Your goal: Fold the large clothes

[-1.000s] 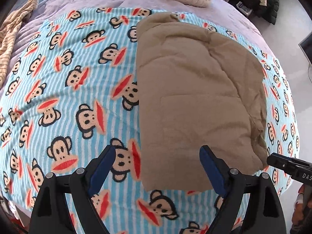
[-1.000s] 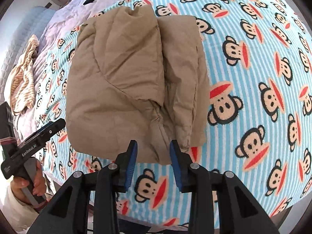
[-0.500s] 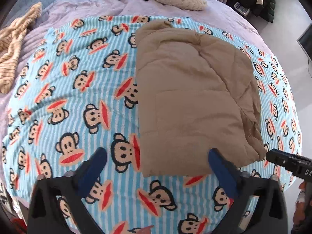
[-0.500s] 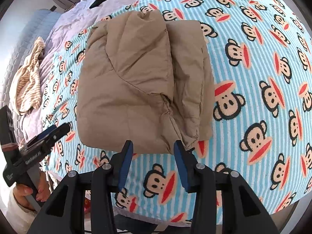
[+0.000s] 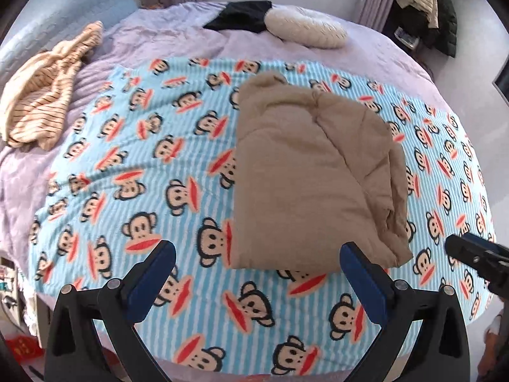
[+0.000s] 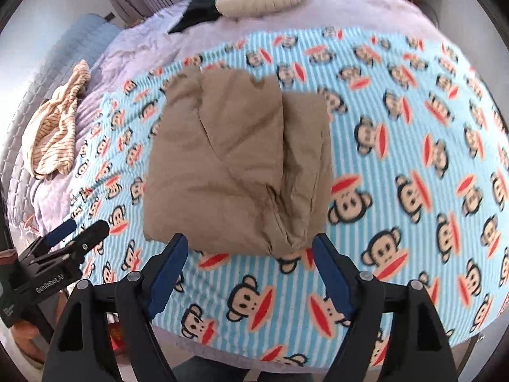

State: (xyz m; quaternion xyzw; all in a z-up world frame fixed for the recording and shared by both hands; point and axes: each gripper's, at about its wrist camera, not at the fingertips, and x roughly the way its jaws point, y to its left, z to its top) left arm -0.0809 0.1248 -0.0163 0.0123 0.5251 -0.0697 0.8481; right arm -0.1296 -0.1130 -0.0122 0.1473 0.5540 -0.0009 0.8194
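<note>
Bed [image 5: 178, 41]: carrying everything, its near edge lying closest to the viewer.
Blanket [image 5: 133, 165]: spreading over the bed's near half, reaching that near edge.
Folded garment [image 5: 311, 172]: lying on the blanket, right of its middle, close to the near edge.
Striped garment [image 5: 44, 102]: bunching at the bed's left edge, off the blanket.
Pillow [image 5: 305, 27]: resting by the far edge.
Dark cloth [image 5: 241, 16]: lying just left of the pillow.

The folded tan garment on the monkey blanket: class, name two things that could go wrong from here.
1. The tan garment is puffy; with both claws off it, its uneven right-hand layers could spring open.
2. It lies near the monkey blanket's front edge, so a nudge from the right claw, whose jaws are opening, might slide it off the bed.
</note>
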